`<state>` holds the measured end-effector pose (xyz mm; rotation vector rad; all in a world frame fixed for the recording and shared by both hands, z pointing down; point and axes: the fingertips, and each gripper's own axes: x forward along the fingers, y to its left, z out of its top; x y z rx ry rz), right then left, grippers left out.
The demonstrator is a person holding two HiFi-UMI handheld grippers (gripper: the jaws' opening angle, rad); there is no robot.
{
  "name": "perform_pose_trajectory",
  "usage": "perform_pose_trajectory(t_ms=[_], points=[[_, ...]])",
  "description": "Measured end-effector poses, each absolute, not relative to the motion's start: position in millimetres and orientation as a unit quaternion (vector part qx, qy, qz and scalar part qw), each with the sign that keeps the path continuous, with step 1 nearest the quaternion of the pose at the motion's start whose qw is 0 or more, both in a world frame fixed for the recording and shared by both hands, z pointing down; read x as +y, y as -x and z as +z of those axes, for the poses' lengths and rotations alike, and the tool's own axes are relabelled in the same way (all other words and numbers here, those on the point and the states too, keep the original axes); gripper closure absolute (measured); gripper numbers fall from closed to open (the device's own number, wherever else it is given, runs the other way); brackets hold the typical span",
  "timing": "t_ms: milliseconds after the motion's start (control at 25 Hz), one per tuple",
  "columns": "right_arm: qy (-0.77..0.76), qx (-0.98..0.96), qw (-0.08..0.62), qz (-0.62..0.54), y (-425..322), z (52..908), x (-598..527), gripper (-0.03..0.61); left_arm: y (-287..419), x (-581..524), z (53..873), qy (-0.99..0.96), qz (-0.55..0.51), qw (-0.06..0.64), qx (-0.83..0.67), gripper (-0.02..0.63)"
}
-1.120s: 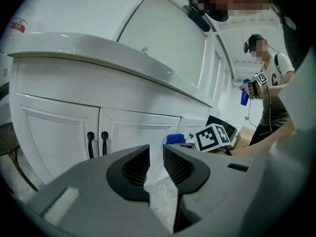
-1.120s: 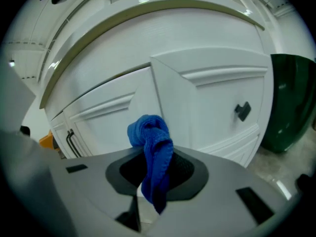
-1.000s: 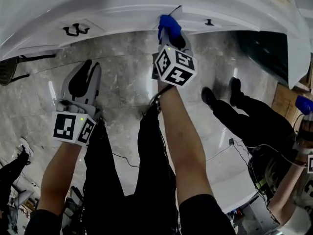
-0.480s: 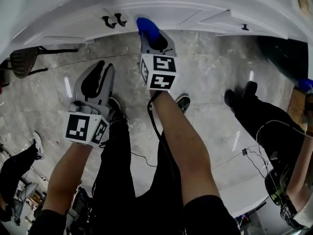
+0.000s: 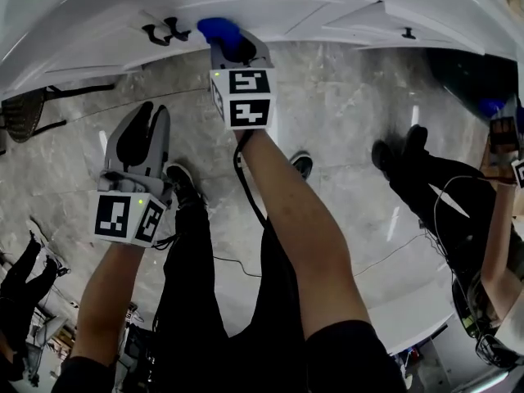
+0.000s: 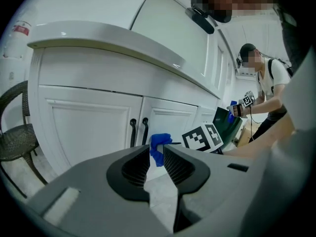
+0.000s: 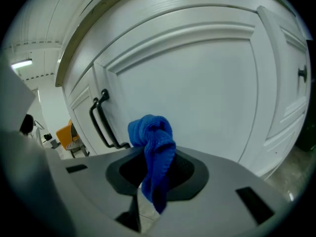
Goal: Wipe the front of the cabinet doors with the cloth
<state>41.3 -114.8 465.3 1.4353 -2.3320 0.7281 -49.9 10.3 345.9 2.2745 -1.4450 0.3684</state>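
Right gripper [image 5: 233, 47] clamped on blue cloth [image 5: 214, 29], cloth at cabinet door [image 7: 197, 93]; left gripper [image 5: 139, 125] narrowly parted, empty, off door

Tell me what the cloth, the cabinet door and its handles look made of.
Cloth: blue knitted fabric, with a ribbed texture showing.
Door: white painted, probably wood or board, with a smooth satin sheen.
Handles: slim black bars, likely metal.

Bright, even indoor light nearly washes out the white cabinet doors [image 7: 197, 83]; glare streaks the glossy floor [image 5: 344, 97]. Fisheye distortion bends edges; gripper views' corners go black.
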Motion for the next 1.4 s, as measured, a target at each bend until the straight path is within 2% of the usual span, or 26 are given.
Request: perform_pose_trajectory(t_ms=[480,640,800,1000,1400], points=[[-0.582,-0.739,0.148,0.306,-207.7,502.0,-129.8,0.499,-27.9,-8.5,378.1,-0.824,0.145,0.207,-0.508,0.526],[-0.598,-0.729,0.155,0.294,-247.7,477.1,-120.4,0.499,-55.7,-6.7,358.2,-0.825,0.131,0.211,-0.507,0.526],[-0.621,-0.711,0.148,0.295,-266.2,484.8,-120.5,0.499,-48.8,-12.2,369.0,-0.823,0.128,0.207,-0.513,0.526],[-0.632,-0.696,0.134,0.314,-238.0,501.5,-101.1,0.499,-12.5,-9.3,383.2,-0.818,0.140,0.203,-0.519,0.526],[-0.514,-0.786,0.148,0.308,-41.2,530.2,-78.8,0.499,60.2,5.7,387.0,-0.813,0.169,0.175,-0.529,0.526]])
